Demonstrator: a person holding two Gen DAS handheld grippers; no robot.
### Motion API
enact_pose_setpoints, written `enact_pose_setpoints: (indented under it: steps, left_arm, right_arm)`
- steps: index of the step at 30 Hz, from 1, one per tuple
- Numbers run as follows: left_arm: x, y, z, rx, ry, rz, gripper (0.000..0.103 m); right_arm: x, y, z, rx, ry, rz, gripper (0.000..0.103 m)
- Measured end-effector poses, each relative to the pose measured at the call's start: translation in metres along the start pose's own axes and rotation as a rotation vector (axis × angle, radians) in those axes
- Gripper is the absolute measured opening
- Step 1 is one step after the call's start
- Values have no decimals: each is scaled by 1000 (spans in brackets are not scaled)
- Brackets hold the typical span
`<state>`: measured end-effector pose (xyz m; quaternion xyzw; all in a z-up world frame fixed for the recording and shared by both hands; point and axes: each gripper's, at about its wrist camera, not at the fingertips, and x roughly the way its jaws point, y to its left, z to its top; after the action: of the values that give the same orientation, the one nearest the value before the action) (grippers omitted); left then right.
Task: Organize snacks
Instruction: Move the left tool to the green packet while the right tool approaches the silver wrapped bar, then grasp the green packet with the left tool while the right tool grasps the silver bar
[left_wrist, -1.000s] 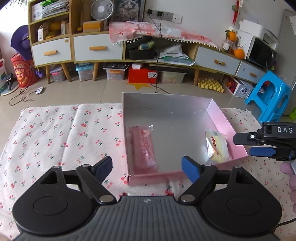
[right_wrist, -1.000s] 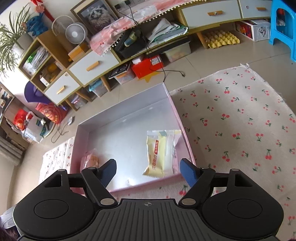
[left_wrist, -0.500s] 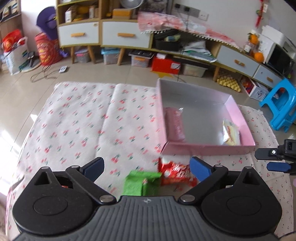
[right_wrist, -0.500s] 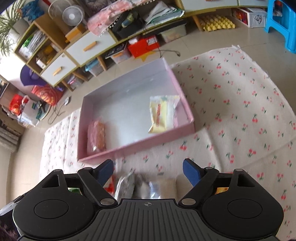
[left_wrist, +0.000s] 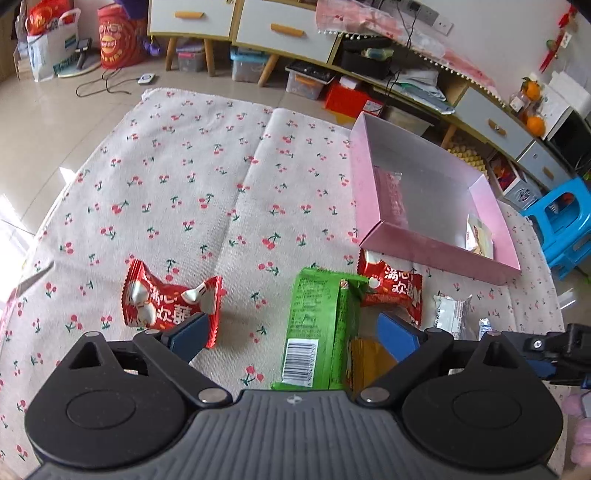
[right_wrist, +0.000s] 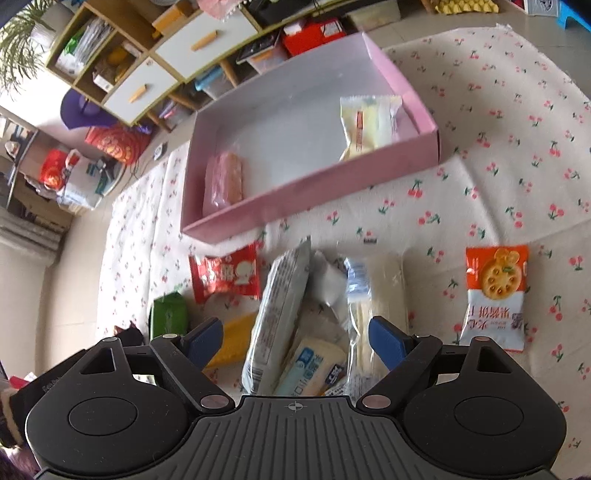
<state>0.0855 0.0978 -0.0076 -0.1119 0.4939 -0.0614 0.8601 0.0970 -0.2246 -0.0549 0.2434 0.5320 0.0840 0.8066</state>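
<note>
A pink box (left_wrist: 439, 247) (right_wrist: 314, 195) sits on the cherry-print cloth (left_wrist: 166, 166). It holds a pink snack (right_wrist: 223, 182) at its left and a yellow snack (right_wrist: 365, 125) at its right. In front of it lie loose packets. My left gripper (left_wrist: 293, 332) hovers over a green packet (left_wrist: 317, 325). Its jaws are wide and closing, the pads clear of the packet, and red packets (left_wrist: 166, 302) (left_wrist: 393, 288) lie to either side. My right gripper (right_wrist: 295, 339) is opening above a grey packet (right_wrist: 277, 317) and a pale long packet (right_wrist: 373, 295), touching neither.
An orange biscuit packet (right_wrist: 495, 295) lies alone to the right of the pile. A yellow packet (right_wrist: 232, 339) and a blue-white one (right_wrist: 314, 365) sit under the pile. A blue stool (left_wrist: 565, 221) stands right of the cloth, with low cabinets (left_wrist: 258, 26) across the floor behind it.
Both grippers have drawn back from the pink box toward the near side, bringing the loose snack pile into view beneath them. Both pairs of jaws stand wider than before.
</note>
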Motion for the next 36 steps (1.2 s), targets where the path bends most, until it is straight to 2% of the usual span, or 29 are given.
enact_pose_setpoints:
  steps: [7, 15, 19, 28, 31, 36]
  left_arm:
    - [9, 13, 0, -66, 31, -35, 83]
    - [24, 19, -4, -161, 76, -138, 65]
    - [28, 20, -6, -182, 86, -154, 57]
    - [31, 26, -7, -239, 92, -199, 46]
    - [31, 25, -7, -240, 90, -197, 46]
    - [30, 23, -7, -234, 84, -189, 45]
  right_arm:
    - [9, 5, -2, 7, 20, 1, 88]
    - [18, 17, -6, -5, 29, 27, 87]
    - [22, 20, -8, -6, 36, 36, 87]
    - [28, 27, -13, -32, 42, 30, 62]
    - [31, 28, -15, -46, 47, 21, 56]
    - [34, 28, -17, -57, 35, -9, 41]
